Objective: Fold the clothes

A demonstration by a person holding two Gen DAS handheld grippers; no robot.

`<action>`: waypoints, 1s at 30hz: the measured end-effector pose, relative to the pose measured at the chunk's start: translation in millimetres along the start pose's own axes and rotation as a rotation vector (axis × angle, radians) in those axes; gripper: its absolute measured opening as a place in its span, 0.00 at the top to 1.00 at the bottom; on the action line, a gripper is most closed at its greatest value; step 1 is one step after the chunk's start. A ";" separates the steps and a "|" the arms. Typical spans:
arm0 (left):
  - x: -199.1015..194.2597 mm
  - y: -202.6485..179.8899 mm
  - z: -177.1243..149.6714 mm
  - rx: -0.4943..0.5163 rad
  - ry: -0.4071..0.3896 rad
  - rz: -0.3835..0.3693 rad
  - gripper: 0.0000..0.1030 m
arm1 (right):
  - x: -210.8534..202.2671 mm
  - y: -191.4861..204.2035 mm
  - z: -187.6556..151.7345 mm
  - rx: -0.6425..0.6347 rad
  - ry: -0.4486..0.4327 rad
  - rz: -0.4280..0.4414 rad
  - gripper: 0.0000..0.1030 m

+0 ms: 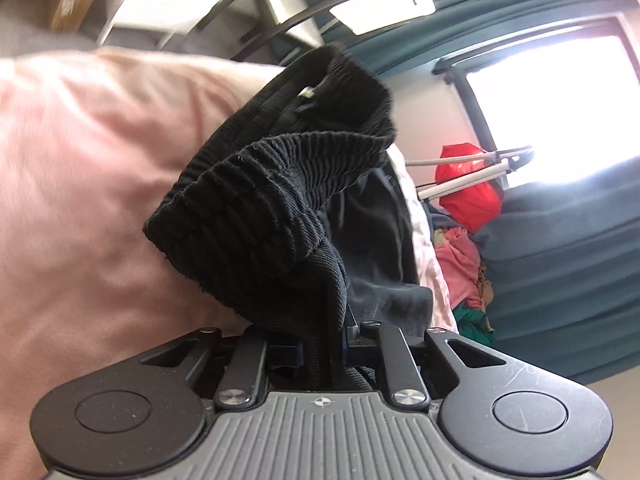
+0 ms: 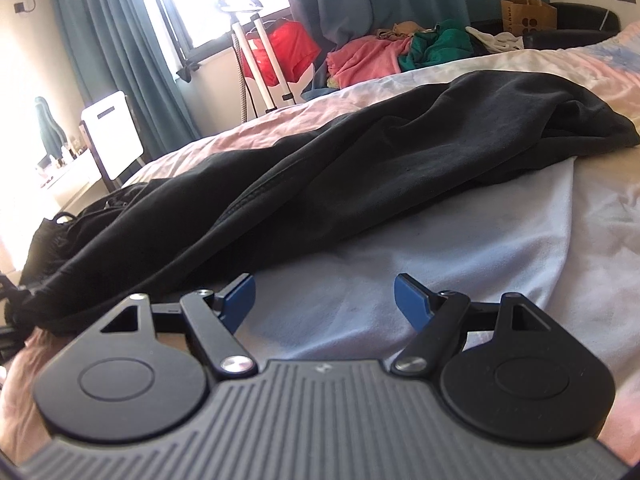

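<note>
Pinching the bumpy, ribbed edge of the soft black pants (image 1: pixel 280 200), the left gripper (image 1: pixel 322 344) holds the bunched cloth tight over the pink blanket (image 1: pixel 80 200). The right gripper (image 2: pixel 324 300) hangs wide apart, blue pads (image 2: pixel 408 300) bare, near the pants lying long and wrinkly across the bed

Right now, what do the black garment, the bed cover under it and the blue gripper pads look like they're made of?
Black garment: soft matte knit, probably cotton; its cuff in the left gripper is ribbed. Bed cover: fuzzy, matte, fleece-like pastel fabric. Pads on the right gripper: smooth blue, likely rubber or plastic.
</note>
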State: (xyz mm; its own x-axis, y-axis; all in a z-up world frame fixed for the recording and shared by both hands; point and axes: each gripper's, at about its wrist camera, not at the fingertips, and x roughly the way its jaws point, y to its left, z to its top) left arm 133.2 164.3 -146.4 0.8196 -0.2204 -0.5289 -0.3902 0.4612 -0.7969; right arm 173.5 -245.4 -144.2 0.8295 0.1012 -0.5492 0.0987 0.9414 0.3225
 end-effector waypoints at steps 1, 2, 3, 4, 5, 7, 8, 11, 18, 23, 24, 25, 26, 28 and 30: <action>-4.1 -2.6 0.8 0.011 -0.012 -0.002 0.85 | 1.3 -0.3 1.4 0.010 0.009 0.004 0.24; -8.0 -4.7 1.5 0.019 -0.023 -0.004 0.86 | 2.5 -0.6 2.8 0.020 0.019 0.008 0.24; -11.0 -3.5 1.4 0.006 -0.028 -0.005 0.86 | 4.2 -2.7 6.8 0.041 0.027 0.016 0.24; -13.9 -2.2 1.3 -0.006 -0.033 -0.006 0.86 | 6.3 -4.7 11.7 0.061 0.027 0.020 0.24; -16.9 -1.0 1.2 -0.018 -0.038 -0.006 0.86 | 10.0 -7.0 18.8 0.073 0.029 0.016 0.24; -22.6 1.6 1.0 -0.043 -0.047 -0.008 0.86 | 21.6 -10.5 36.4 0.086 0.033 -0.017 0.24; -24.0 4.2 0.9 -0.063 -0.044 -0.008 0.86 | 28.9 -12.0 46.6 0.092 0.035 -0.040 0.24; -26.8 10.8 0.8 -0.107 -0.040 -0.010 0.86 | 56.0 -14.6 79.7 0.129 0.016 -0.099 0.24; -23.0 13.5 -6.7 -0.080 -0.077 0.021 0.85 | 129.7 -9.3 137.2 0.145 -0.004 -0.199 0.24; -16.3 8.3 -10.5 -0.046 -0.113 0.026 0.86 | 181.2 3.6 149.0 0.126 0.041 -0.315 0.29; -14.3 8.5 -10.2 -0.041 -0.118 0.022 0.86 | 191.4 6.6 150.6 0.119 0.051 -0.341 0.31; -12.2 8.9 -9.8 -0.039 -0.122 0.018 0.86 | 201.7 9.6 152.3 0.113 0.062 -0.368 0.40; -9.8 10.7 -9.0 -0.046 -0.122 0.011 0.85 | 209.4 11.4 151.9 0.100 0.072 -0.408 0.46; -5.0 14.2 -7.2 -0.060 -0.121 -0.002 0.85 | 217.0 13.2 149.6 0.087 0.071 -0.476 0.80; -0.2 17.6 -4.0 -0.082 -0.111 -0.015 0.85 | 210.9 12.2 146.7 0.106 0.032 -0.500 0.84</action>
State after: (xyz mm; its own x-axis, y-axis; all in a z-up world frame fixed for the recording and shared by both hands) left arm 124.5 169.1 -161.5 0.8652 -0.1278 -0.4848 -0.4069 0.3858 -0.8280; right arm 430.3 -259.8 -143.0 0.6495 -0.3413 -0.6794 0.5354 0.8398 0.0900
